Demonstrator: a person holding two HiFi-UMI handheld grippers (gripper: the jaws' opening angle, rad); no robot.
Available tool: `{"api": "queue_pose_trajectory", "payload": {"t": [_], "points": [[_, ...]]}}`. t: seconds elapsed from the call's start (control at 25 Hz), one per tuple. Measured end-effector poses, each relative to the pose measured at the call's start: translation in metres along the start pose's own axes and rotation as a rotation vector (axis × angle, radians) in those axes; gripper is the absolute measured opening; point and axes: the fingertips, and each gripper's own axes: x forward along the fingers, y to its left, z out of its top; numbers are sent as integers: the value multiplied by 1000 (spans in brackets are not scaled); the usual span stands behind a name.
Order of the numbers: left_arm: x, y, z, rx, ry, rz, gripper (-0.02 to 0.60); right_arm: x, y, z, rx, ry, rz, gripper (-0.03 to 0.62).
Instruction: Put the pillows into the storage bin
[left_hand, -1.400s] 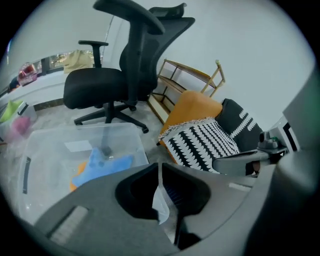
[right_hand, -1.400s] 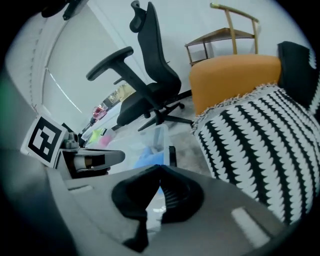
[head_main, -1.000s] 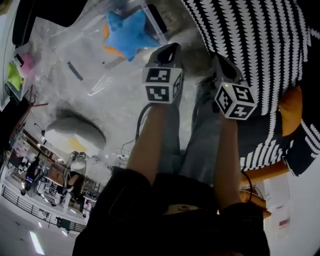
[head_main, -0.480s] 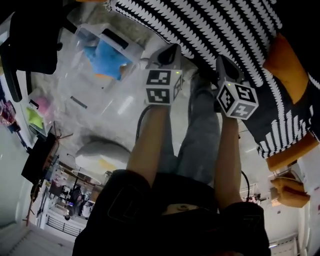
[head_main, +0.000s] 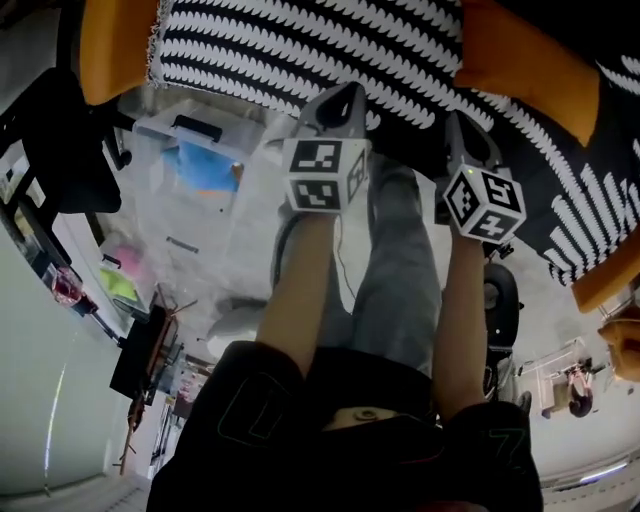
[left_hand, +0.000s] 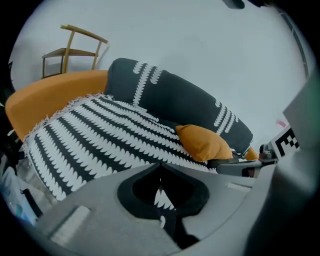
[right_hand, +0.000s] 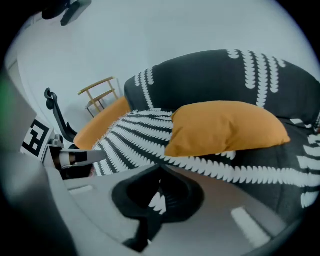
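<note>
Both grippers point at an orange sofa draped with a black-and-white striped throw (head_main: 300, 50). My left gripper (head_main: 340, 98) is shut and holds nothing; its view shows the closed jaws (left_hand: 161, 167) just short of the throw (left_hand: 100, 135). My right gripper (head_main: 462, 128) is also shut and empty (right_hand: 160, 172). An orange pillow (right_hand: 225, 127) lies on the throw just beyond the right gripper, also in the left gripper view (left_hand: 202, 141) and the head view (head_main: 525, 55). A dark patterned pillow (right_hand: 225, 80) leans behind it. The clear storage bin (head_main: 200, 135) stands on the floor to the left, a blue pillow (head_main: 205, 168) inside.
The sofa's orange arm (head_main: 115, 45) rises beside the bin. A wooden chair (left_hand: 75, 45) stands behind the sofa against a white wall. A black chair (head_main: 60, 150) and a white rounded object (head_main: 235, 325) stand on the floor at left. The person's legs are below the grippers.
The view has swung toward the sofa, which now fills the top. The bin has slid away to the left and looks smaller. Both grippers stay shut and side by side.
</note>
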Motion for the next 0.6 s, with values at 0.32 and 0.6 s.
{"api": "queue_pose_trajectory", "payload": {"t": [0.32,0.6], "points": [[46,-91,22,107,20,-117,11,-49,-116,10,104,-106,-131,3],[75,-130,51,125,21,-138,30,-80,-205,37,102,-162,-233,7]]}}
